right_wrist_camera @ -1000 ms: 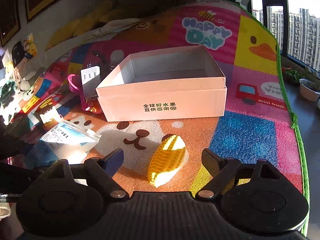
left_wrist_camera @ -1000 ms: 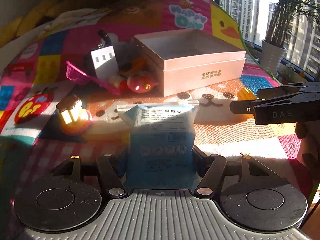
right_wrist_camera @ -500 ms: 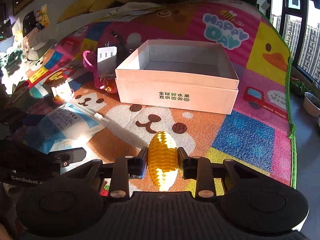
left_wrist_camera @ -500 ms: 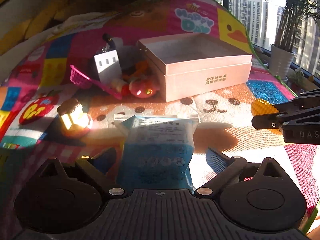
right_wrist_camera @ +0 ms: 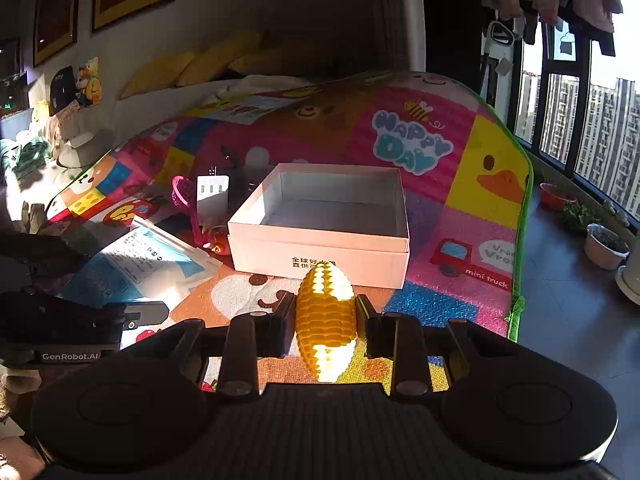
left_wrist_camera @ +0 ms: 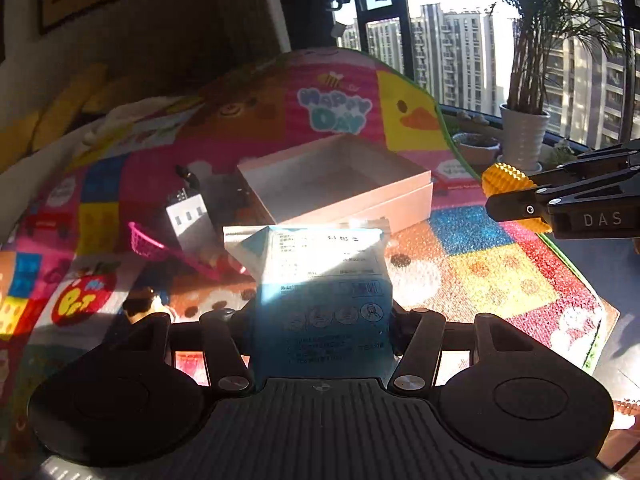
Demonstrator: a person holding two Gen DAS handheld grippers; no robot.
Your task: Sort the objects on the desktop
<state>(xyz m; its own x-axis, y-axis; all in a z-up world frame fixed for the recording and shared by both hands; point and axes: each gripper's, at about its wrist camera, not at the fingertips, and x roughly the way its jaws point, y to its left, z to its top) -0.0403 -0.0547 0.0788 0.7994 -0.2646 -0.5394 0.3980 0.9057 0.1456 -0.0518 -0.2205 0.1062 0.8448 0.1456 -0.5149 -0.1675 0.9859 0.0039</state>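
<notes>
My left gripper (left_wrist_camera: 320,320) is shut on a blue and white packet (left_wrist_camera: 316,280) and holds it above the mat. My right gripper (right_wrist_camera: 325,316) is shut on a yellow toy corn cob (right_wrist_camera: 326,312), lifted off the mat; it shows at the right of the left wrist view (left_wrist_camera: 504,178). An open pink-white box (right_wrist_camera: 320,236) stands on the mat ahead of both grippers, and it looks empty inside. The packet also shows at the left of the right wrist view (right_wrist_camera: 136,268).
A colourful play mat (right_wrist_camera: 472,184) covers the surface. Left of the box lie a white charger block (right_wrist_camera: 212,196), a pink toy basket (right_wrist_camera: 182,192) and small red toys (right_wrist_camera: 218,246). Plant pots (right_wrist_camera: 604,244) stand on the floor by the window at right.
Both grippers have risen from the mat, each with its load. The left gripper, open half a second ago, has closed on the packet. The corn, gripped half a second ago, is lifted.
</notes>
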